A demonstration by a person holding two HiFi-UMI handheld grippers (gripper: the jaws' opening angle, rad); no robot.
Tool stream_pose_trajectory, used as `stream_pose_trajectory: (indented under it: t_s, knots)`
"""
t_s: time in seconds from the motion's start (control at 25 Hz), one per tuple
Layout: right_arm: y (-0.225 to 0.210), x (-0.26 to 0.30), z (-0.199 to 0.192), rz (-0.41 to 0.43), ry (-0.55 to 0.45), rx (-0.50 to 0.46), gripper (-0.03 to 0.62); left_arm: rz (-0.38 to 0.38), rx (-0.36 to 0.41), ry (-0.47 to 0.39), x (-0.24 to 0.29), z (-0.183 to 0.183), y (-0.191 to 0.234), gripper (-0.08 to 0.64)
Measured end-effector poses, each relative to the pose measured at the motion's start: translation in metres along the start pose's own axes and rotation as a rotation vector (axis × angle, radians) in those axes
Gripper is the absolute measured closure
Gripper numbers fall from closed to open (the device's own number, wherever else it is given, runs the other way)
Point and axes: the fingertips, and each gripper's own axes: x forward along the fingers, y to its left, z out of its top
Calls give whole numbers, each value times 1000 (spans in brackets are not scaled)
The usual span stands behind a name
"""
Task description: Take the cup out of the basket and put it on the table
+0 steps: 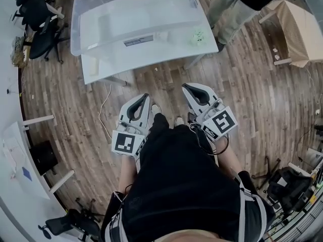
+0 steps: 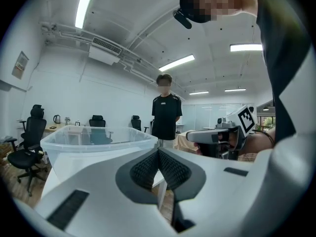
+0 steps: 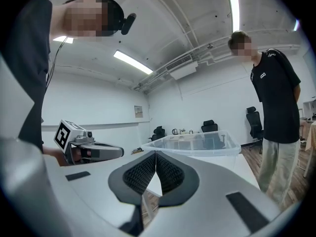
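Observation:
A clear plastic bin (image 1: 81,29), the basket, stands on a white table (image 1: 108,67) ahead of me; it also shows in the left gripper view as the bin (image 2: 94,142) and in the right gripper view as the bin (image 3: 197,144). I cannot make out a cup inside it. A small pale green object (image 1: 197,37) lies on the table by the bin's right end. My left gripper (image 1: 143,99) and right gripper (image 1: 189,87) are held close to my body, short of the table, both shut with nothing between the jaws. The pads meet in the left gripper (image 2: 158,152) and in the right gripper (image 3: 155,154).
A person in a black shirt (image 2: 165,115) stands at the table's far right corner, with legs (image 1: 229,14) showing in the head view. Black office chairs (image 1: 38,21) stand to the left. A cloth-covered table (image 1: 298,29) is at the right. The floor is wood.

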Motion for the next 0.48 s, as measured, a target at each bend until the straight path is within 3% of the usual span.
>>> stream_pose_trajectory:
  t_s: [0.48]
  knots:
    - [4,77,10,-76,4,-6,573,-66,-2,-1,-2,3,81,543]
